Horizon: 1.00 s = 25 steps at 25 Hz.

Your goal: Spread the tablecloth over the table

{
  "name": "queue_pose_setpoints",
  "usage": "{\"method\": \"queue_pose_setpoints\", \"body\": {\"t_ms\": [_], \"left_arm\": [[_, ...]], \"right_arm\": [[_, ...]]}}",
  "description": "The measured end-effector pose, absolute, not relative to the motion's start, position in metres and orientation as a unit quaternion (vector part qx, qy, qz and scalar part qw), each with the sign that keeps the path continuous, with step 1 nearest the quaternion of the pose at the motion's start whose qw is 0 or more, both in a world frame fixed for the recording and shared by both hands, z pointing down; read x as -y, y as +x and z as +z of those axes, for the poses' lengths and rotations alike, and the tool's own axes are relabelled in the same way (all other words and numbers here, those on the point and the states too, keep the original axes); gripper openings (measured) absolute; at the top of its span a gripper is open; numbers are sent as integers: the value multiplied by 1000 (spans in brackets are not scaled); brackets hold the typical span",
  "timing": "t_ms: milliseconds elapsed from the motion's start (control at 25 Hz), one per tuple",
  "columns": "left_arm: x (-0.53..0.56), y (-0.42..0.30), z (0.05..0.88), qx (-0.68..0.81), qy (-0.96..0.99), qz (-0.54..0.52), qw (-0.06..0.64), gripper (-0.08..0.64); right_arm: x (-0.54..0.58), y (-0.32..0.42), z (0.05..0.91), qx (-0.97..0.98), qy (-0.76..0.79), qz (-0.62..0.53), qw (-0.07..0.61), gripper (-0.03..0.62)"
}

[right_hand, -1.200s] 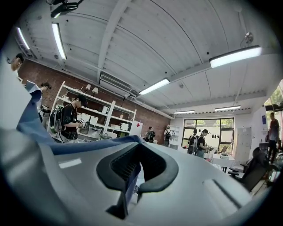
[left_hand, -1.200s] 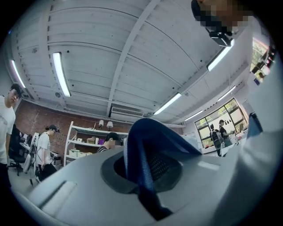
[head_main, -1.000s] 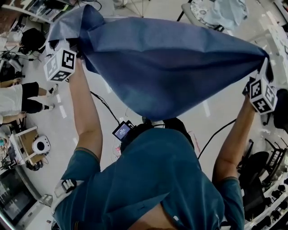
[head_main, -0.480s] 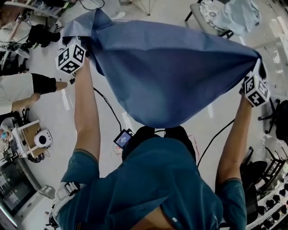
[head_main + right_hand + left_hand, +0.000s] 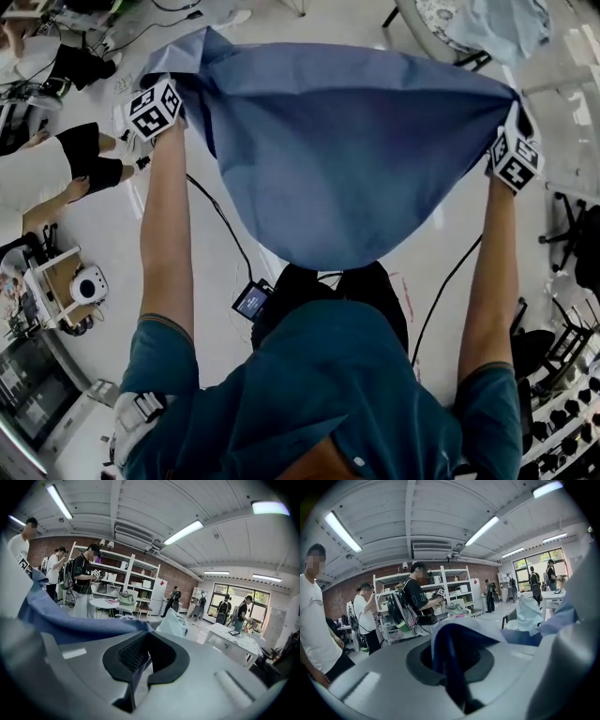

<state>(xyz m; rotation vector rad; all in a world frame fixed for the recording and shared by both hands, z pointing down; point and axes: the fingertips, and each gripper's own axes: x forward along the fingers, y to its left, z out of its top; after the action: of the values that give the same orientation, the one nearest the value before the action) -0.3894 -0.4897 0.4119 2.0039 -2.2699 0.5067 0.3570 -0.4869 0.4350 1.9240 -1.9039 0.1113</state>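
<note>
The blue tablecloth (image 5: 347,150) hangs stretched in the air between my two raised arms, and its loose middle sags toward my chest. My left gripper (image 5: 173,94) holds its top left corner. In the left gripper view a dark fold of the cloth (image 5: 454,644) sits pinched in the jaws, which have just been opening a touch. My right gripper (image 5: 514,120) is shut on the top right corner. In the right gripper view the cloth (image 5: 70,620) runs off to the left from the closed jaws.
A white table (image 5: 572,122) stands at the right edge, and a chair draped with pale fabric (image 5: 487,28) at the top right. People (image 5: 37,178) stand to the left. A cable and a small screen unit (image 5: 251,302) lie on the floor by my feet.
Both grippers have dropped and moved away from me toward the frame's top, carrying the cloth. The cloth has spread wider, and its sagging belly is flatter.
</note>
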Motion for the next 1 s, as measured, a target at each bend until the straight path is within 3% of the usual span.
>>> {"method": "queue_pose_setpoints", "body": {"t_ms": [320, 520, 880, 1000], "left_arm": [[514, -399, 494, 722, 644, 228, 110, 62], [509, -409, 564, 692, 635, 300, 169, 233], [457, -446, 615, 722, 583, 312, 202, 213], [448, -438, 605, 723, 597, 300, 176, 182]], "right_arm": [[523, 352, 510, 688, 673, 64, 264, 14], [536, 360, 569, 678, 664, 95, 300, 14], [552, 369, 673, 663, 626, 200, 358, 15], [540, 368, 684, 666, 606, 218, 375, 23]]}}
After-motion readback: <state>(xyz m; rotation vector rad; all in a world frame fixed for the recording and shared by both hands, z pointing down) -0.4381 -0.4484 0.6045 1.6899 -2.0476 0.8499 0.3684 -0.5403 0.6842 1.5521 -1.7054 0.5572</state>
